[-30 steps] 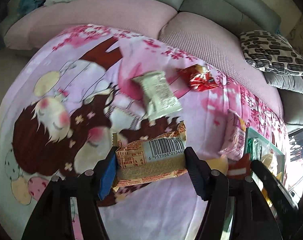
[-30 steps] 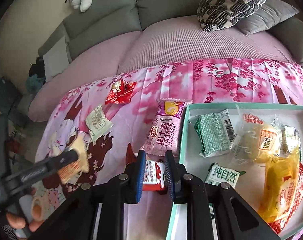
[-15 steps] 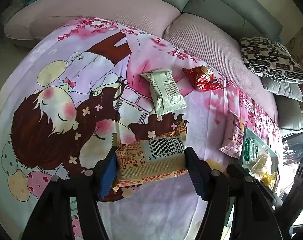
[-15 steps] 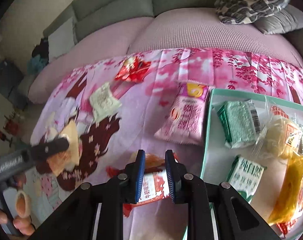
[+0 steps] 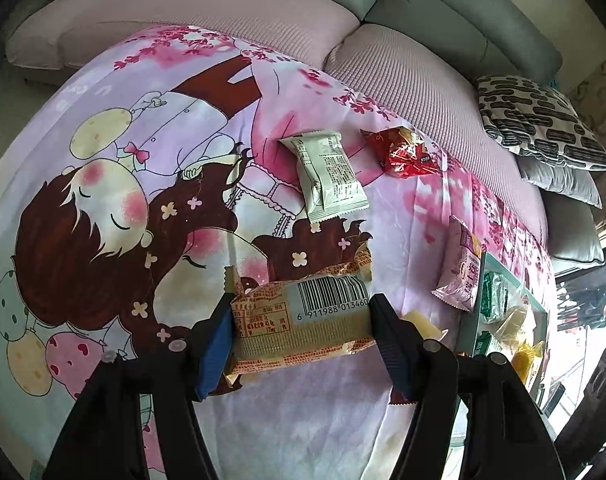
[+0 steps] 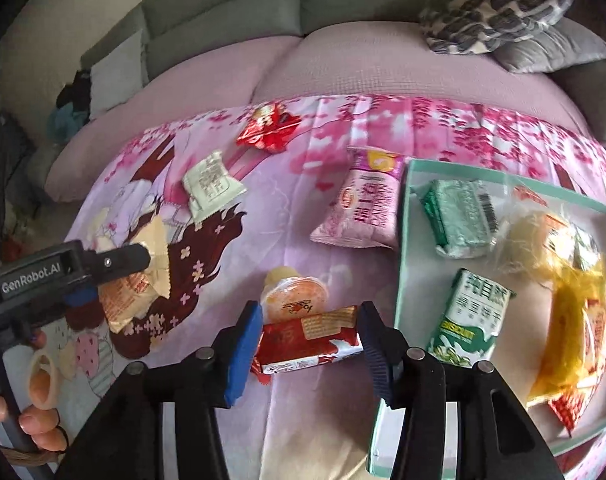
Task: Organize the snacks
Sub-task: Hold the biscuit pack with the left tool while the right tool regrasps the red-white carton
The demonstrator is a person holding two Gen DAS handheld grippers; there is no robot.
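My left gripper [image 5: 301,336] is shut on a tan barcoded snack packet [image 5: 303,316], held above the cartoon cloth; it also shows in the right wrist view [image 6: 135,284]. My right gripper [image 6: 309,354] is open, its jaws either side of a red-and-white snack packet [image 6: 309,340] lying on the cloth, beside an orange jelly cup [image 6: 293,294]. A teal tray [image 6: 403,240] at right holds several snacks. A pink packet [image 6: 363,204], a pale green packet [image 6: 213,184] and a red wrapper [image 6: 269,130] lie on the cloth.
The cloth [image 5: 103,140] covers a pink sofa seat [image 5: 403,76]. Patterned and grey cushions [image 5: 543,124] sit at the far right. The tray's near corner [image 6: 383,432] is just right of my right fingers.
My right gripper has opened from shut and moved over the red-and-white packet, which now lies between its jaws. My left gripper still holds the tan packet and has shifted slightly.
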